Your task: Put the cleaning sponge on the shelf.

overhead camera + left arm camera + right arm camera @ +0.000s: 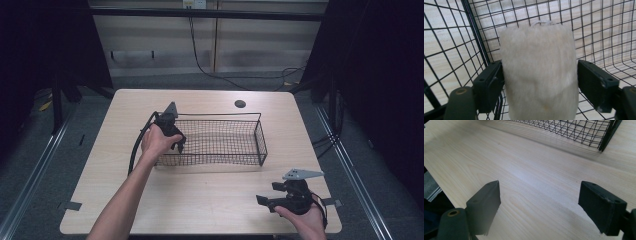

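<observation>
A white furry soft thing [539, 65] stands between the jaws of my left gripper [540, 75], its fur brushing both pads without looking squeezed. The jaws stand wide, about as far apart as the right gripper's. In the high view the left gripper [178, 145] points down into the left end of a black wire basket [260, 132], whose mesh [477, 32] surrounds the furry thing. My right gripper [262, 200] is held low over the table's near right corner, open, with bare wood between its jaws [539, 202].
The basket lies across the middle of the light wooden table [200, 200]; its near corner [604, 137] shows ahead of the right gripper. A round black grommet [240, 104] sits behind the basket. Dark curtains and floor rails flank the table.
</observation>
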The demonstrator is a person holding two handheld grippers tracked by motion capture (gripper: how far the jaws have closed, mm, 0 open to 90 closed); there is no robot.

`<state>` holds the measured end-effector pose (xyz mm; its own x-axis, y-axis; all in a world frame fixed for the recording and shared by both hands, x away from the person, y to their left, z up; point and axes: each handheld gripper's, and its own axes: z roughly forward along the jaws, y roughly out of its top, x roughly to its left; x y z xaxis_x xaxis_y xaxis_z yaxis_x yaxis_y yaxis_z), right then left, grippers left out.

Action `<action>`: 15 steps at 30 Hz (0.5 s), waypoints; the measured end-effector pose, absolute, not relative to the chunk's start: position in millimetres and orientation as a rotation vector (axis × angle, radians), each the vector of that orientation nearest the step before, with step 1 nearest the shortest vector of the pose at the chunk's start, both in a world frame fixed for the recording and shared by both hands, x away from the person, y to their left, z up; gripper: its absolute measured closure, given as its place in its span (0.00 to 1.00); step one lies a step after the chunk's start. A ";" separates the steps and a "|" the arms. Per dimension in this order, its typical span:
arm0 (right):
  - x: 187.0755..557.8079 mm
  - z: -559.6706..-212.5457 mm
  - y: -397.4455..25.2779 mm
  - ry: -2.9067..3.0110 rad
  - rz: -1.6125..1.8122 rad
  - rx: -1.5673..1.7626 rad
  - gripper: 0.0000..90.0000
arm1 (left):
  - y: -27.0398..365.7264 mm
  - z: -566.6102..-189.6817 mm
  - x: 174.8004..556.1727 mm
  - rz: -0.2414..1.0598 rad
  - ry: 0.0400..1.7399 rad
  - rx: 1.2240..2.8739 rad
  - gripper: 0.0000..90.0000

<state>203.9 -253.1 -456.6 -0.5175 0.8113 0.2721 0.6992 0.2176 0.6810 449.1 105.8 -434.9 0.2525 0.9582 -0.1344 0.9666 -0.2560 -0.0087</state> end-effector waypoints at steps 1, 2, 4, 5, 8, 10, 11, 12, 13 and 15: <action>204.1 -456.7 -253.4 2.334 1.184 1.463 0.20 | 105.9 -434.7 449.1 -0.174 1.869 2.418 0.24; 204.1 -456.7 -253.3 2.334 1.184 1.462 0.19 | 107.0 -434.1 449.6 -0.192 1.872 2.410 0.24; 204.1 -456.6 -253.1 2.336 1.184 1.464 0.19 | 107.8 -433.6 450.2 -0.196 1.872 2.409 0.24; 204.0 -456.6 -252.9 2.336 1.183 1.461 0.19 | 108.1 -433.4 450.2 -0.201 1.869 2.408 0.24; 203.7 -456.3 -253.0 2.335 1.180 1.470 0.19 | 109.2 -432.6 449.9 -0.196 1.849 2.404 0.23; 203.7 -456.3 -253.0 2.335 1.181 1.470 0.19 | 109.6 -431.9 449.4 -0.185 1.854 2.391 0.22; 204.0 -456.6 -253.0 2.337 1.183 1.461 0.19 | 109.6 -431.1 448.9 -0.190 1.851 2.394 0.22; 204.0 -456.6 -253.0 2.337 1.183 1.461 0.19 | 109.3 -429.8 448.3 -0.182 1.855 2.378 0.22; 204.0 -456.6 -252.9 2.338 1.183 1.461 0.19 | 110.1 -428.0 448.3 -0.186 1.838 2.376 0.22; 204.1 -456.7 -252.7 2.341 1.181 1.457 0.19 | 110.7 -425.3 447.9 -0.205 1.814 2.365 0.20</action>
